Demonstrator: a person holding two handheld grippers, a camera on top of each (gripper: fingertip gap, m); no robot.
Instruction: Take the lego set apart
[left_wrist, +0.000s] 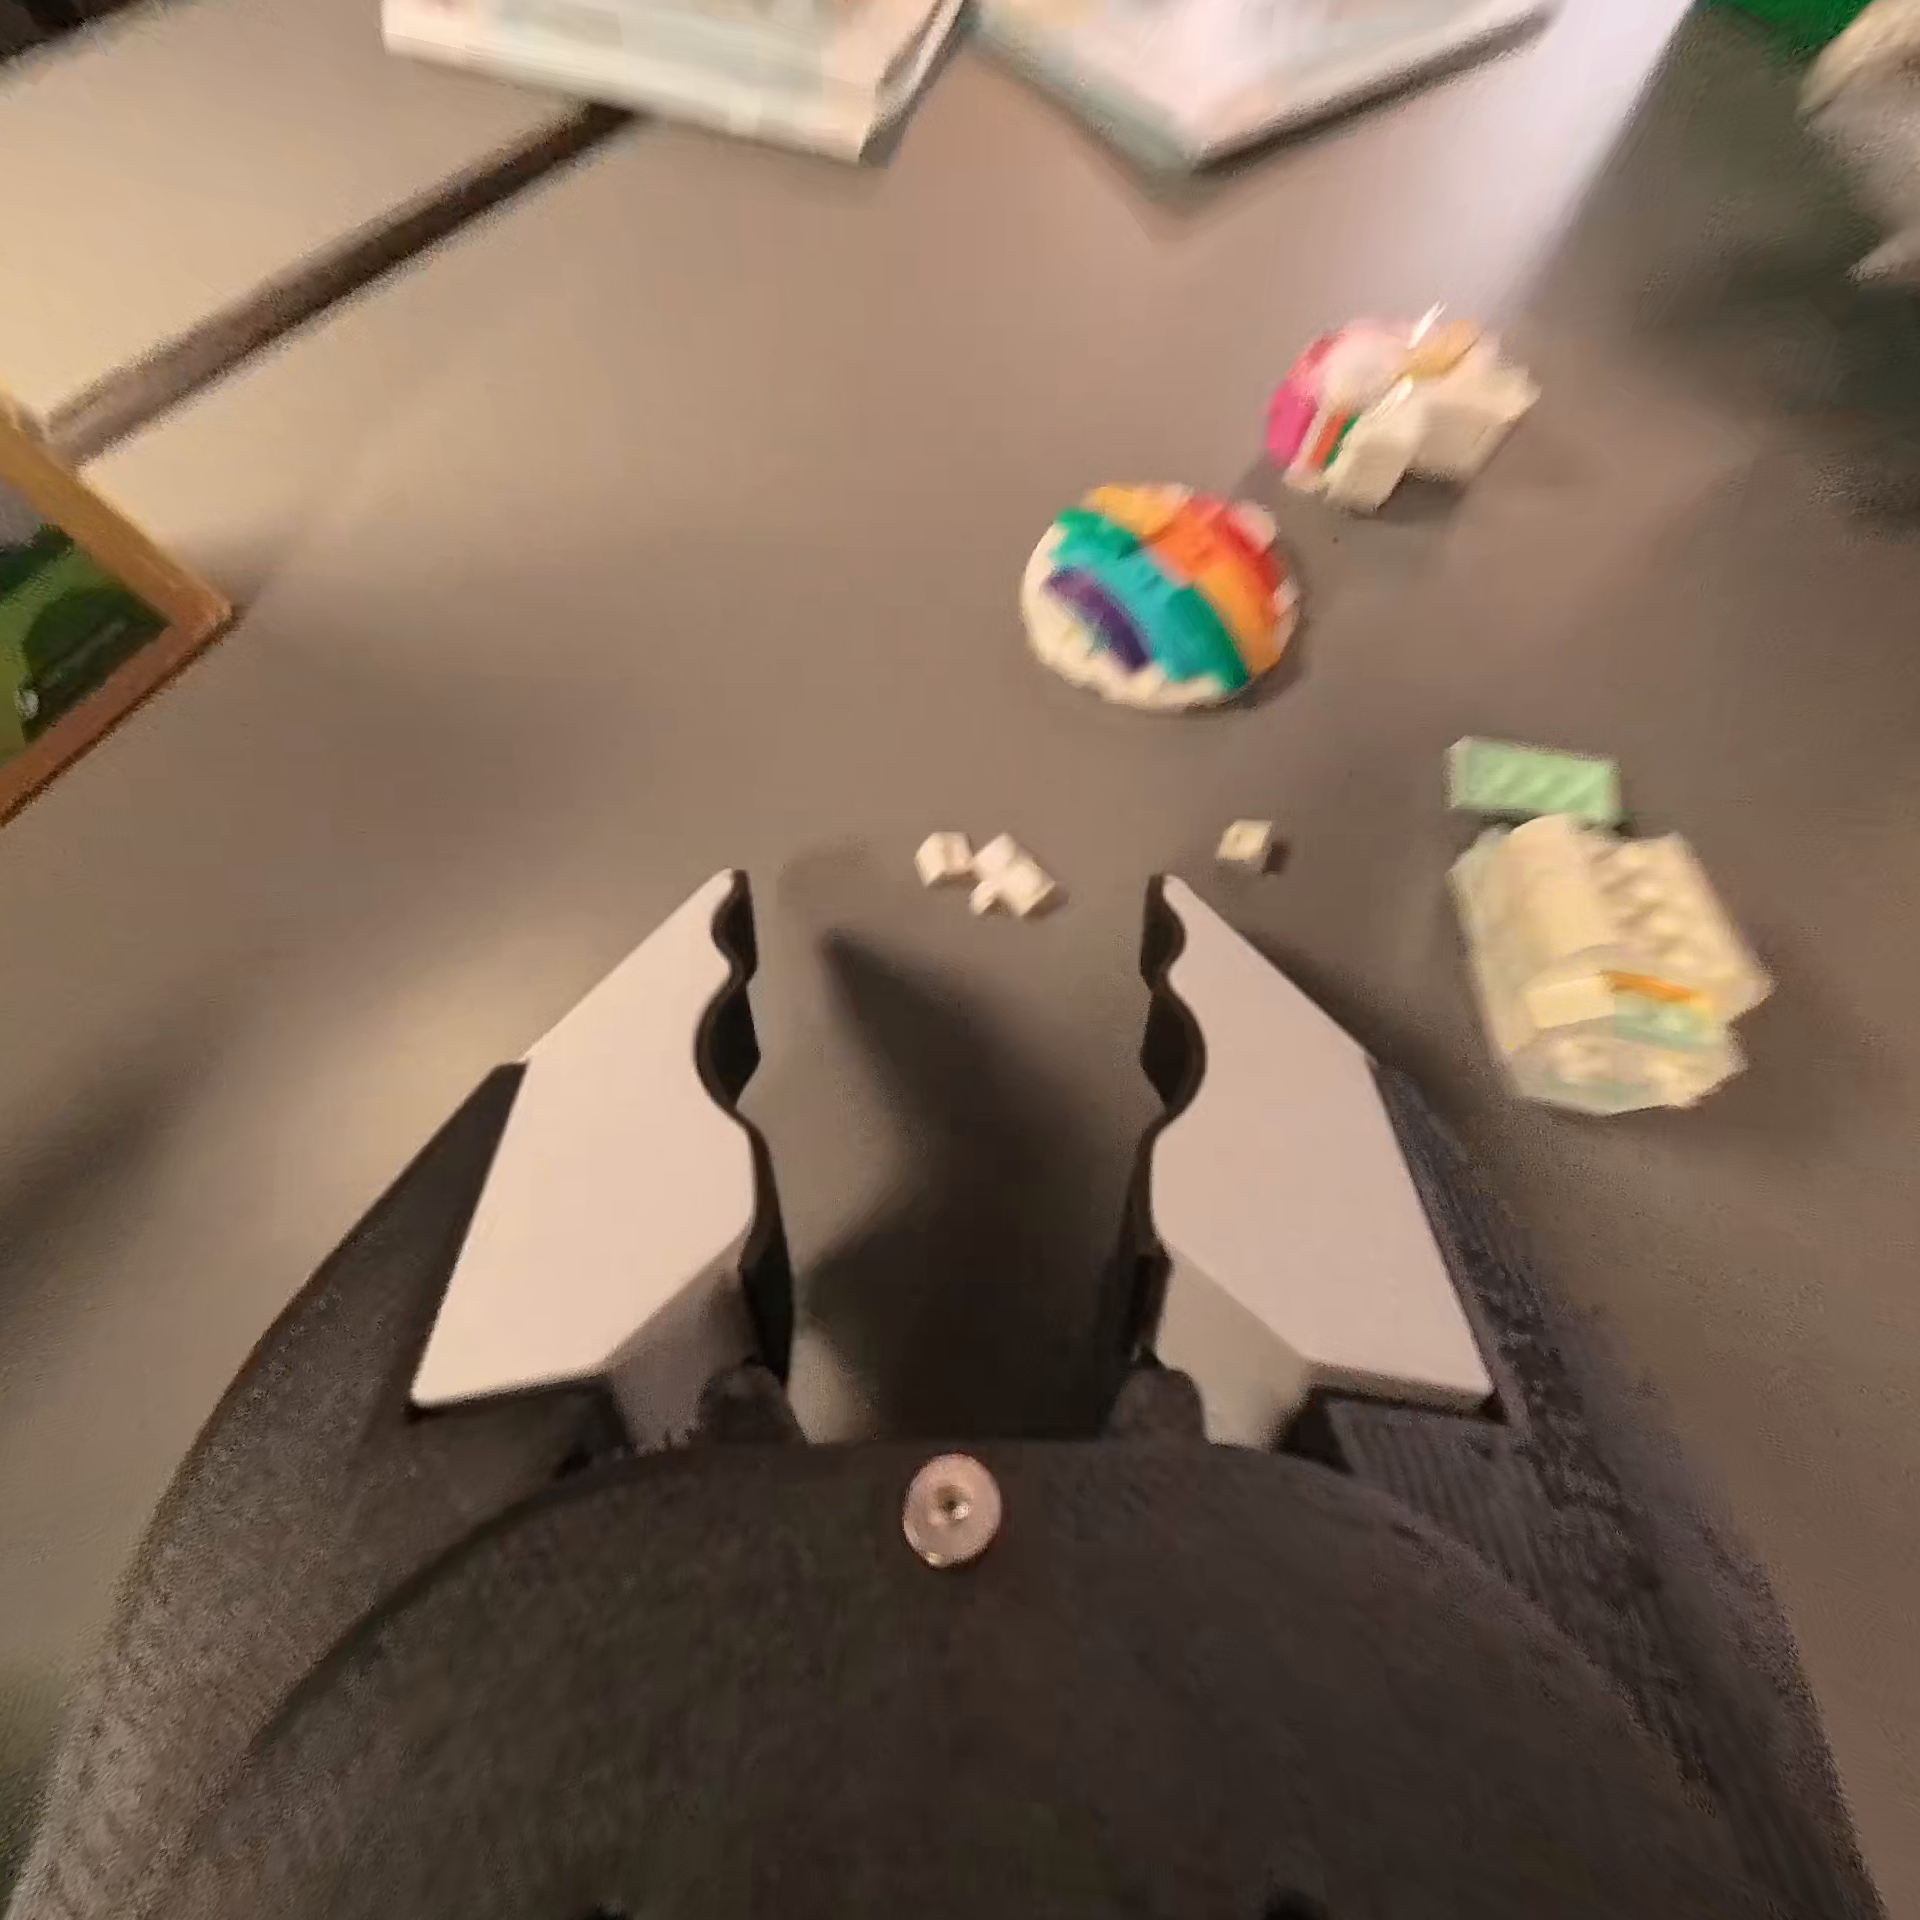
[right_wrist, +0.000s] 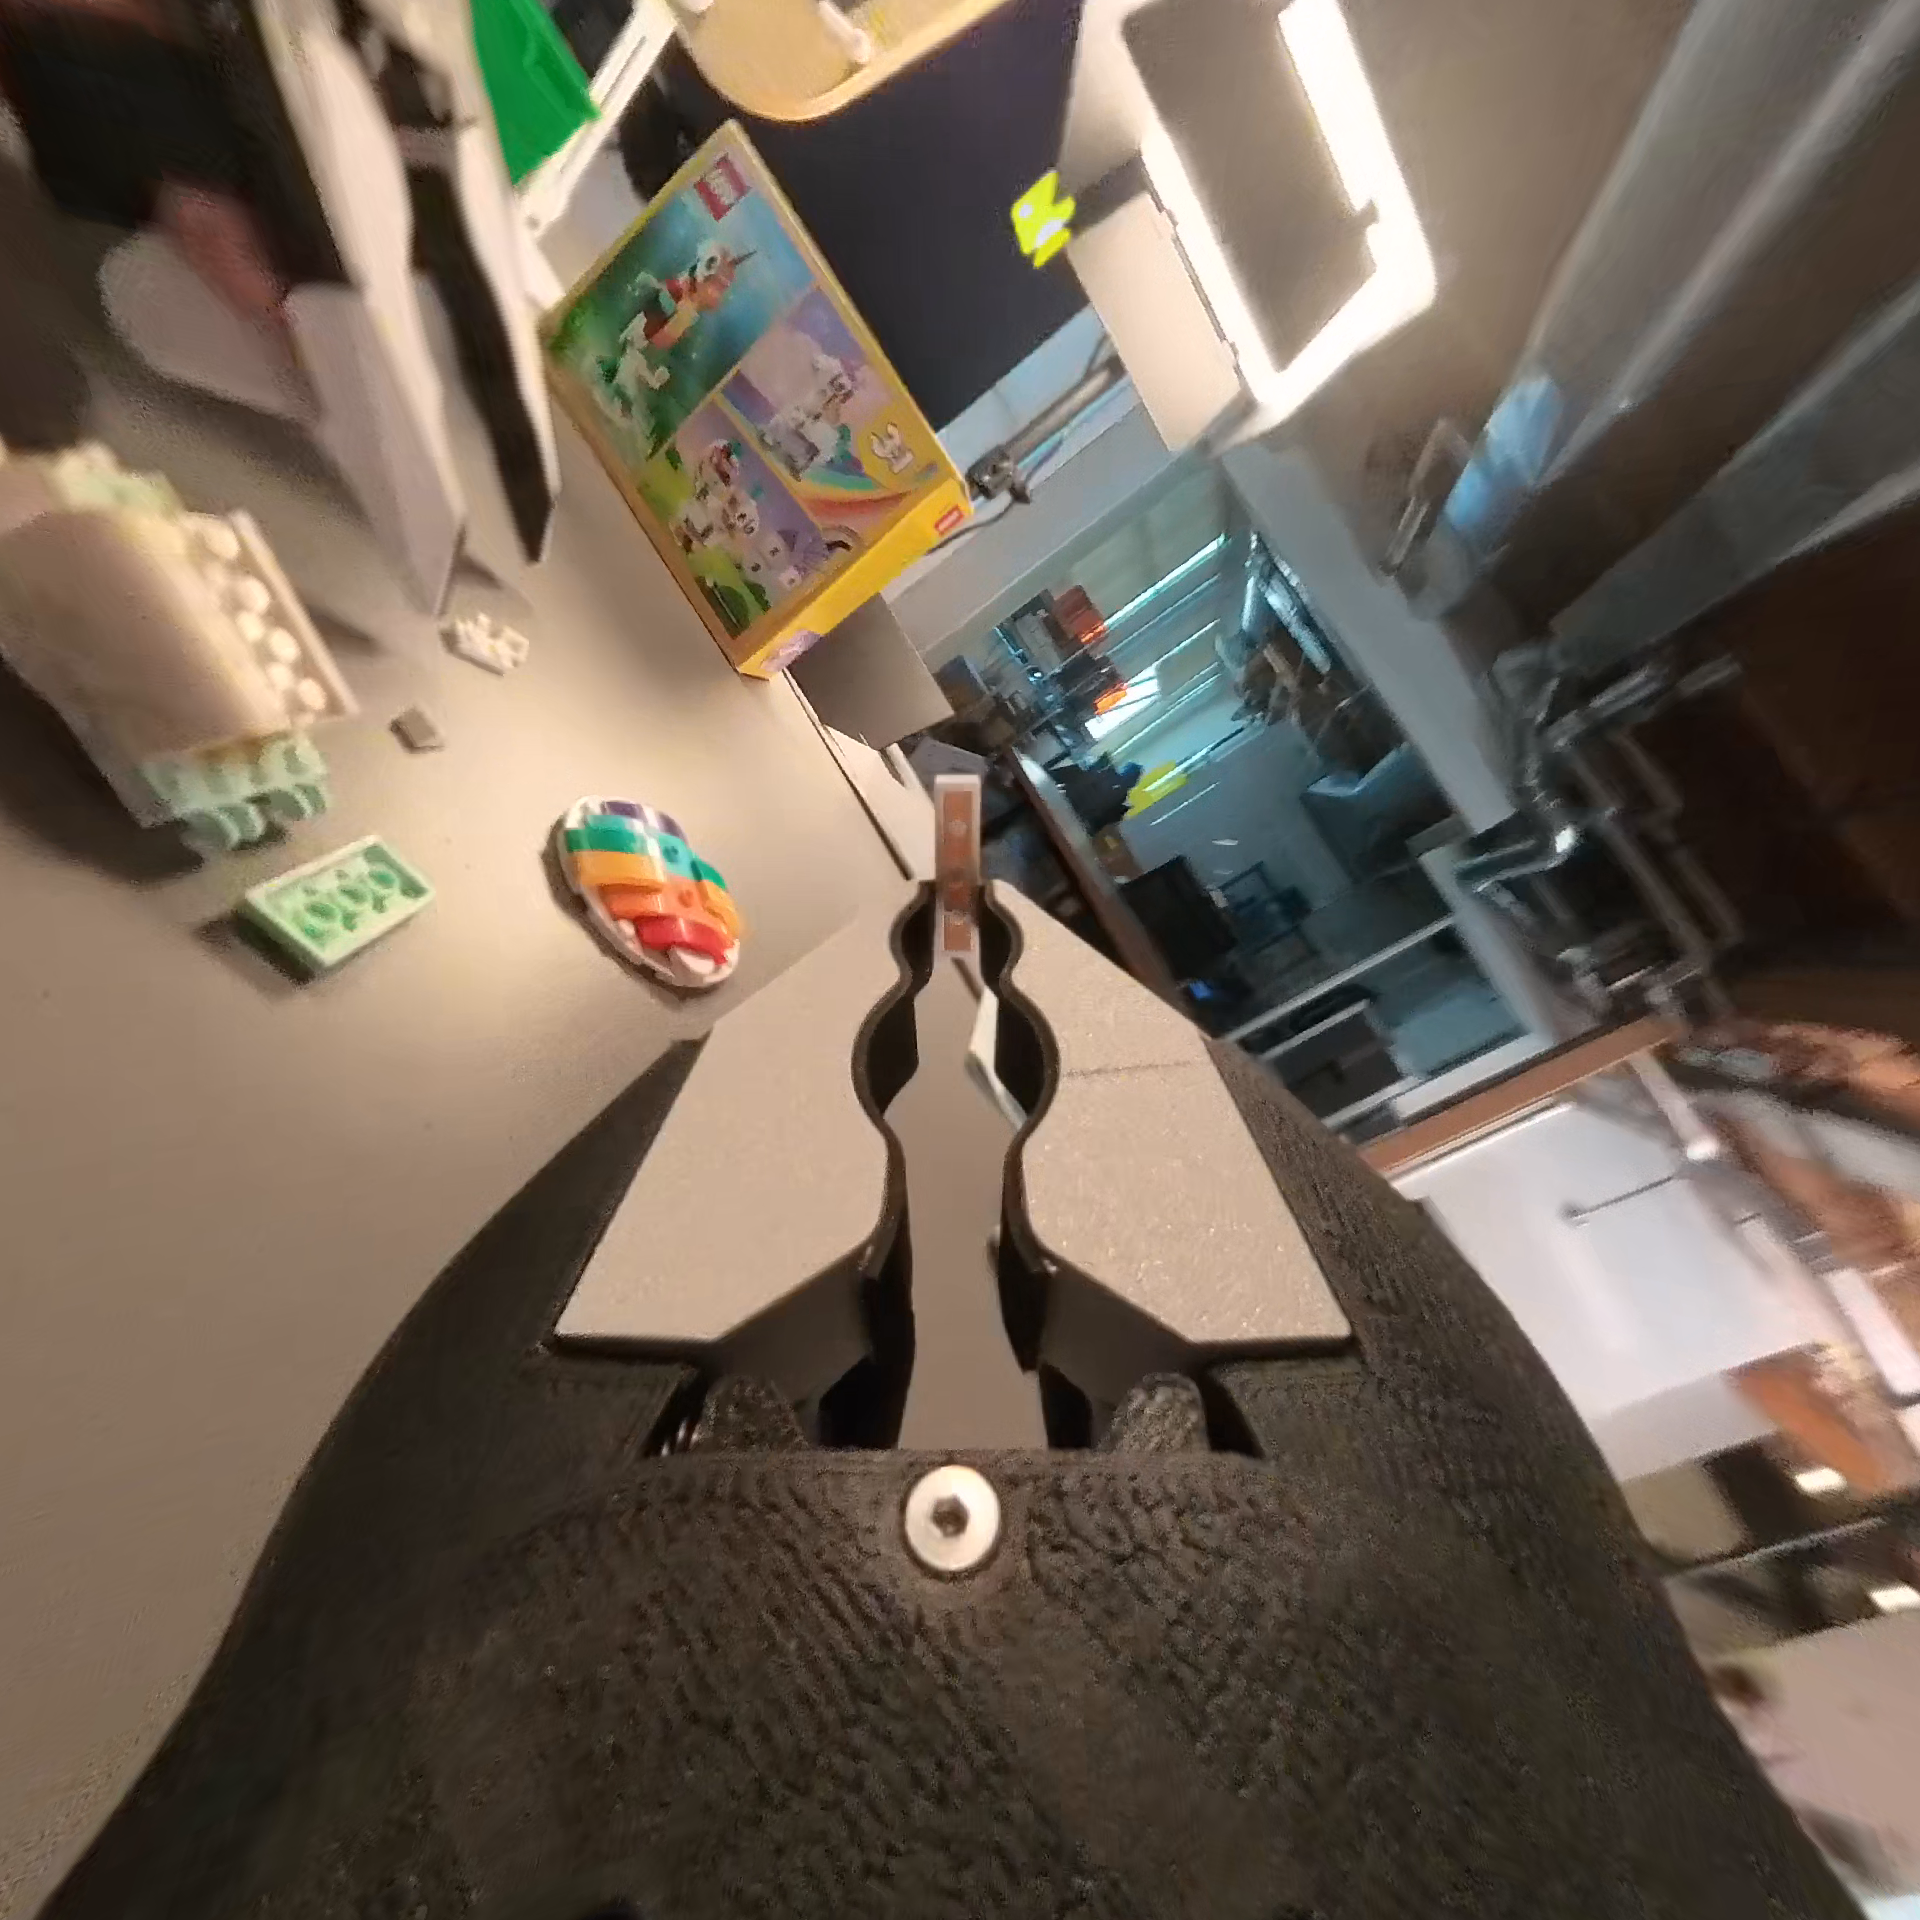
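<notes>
Pinching a thin lego strip, right fingers clamp; left fingers spread empty.

Motion blur is smearing the rainbow disc and everything beyond it. A dark shadow is lying between the left gripper fingers. Ceiling panel is glaring, edges bending.
</notes>
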